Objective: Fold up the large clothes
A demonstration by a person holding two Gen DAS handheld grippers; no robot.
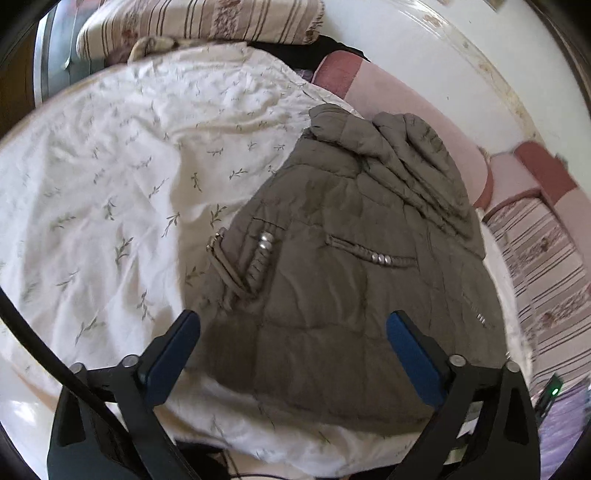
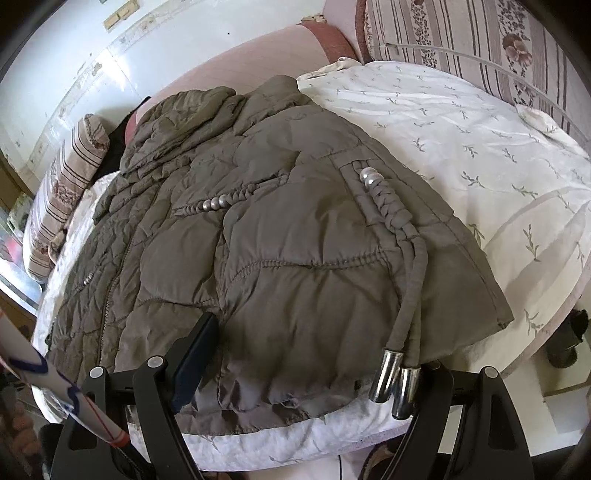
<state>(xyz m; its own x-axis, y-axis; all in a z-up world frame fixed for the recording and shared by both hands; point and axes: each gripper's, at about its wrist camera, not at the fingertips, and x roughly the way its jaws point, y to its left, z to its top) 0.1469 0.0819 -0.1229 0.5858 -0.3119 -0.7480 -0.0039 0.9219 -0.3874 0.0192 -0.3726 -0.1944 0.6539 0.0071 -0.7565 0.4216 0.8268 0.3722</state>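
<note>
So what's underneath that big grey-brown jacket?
The padded jacket lies on a white sheet with a small leaf print, which shows on its open side and along the near edge. Whether anything else lies beneath the jacket cannot be seen; it covers that part fully.

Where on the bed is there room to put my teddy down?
The white leaf-print sheet is bare from the quilted jacket over to the striped cushion at the far end. The side toward the pink bolster is crowded: the jacket and its bunched sleeve fill it.
</note>
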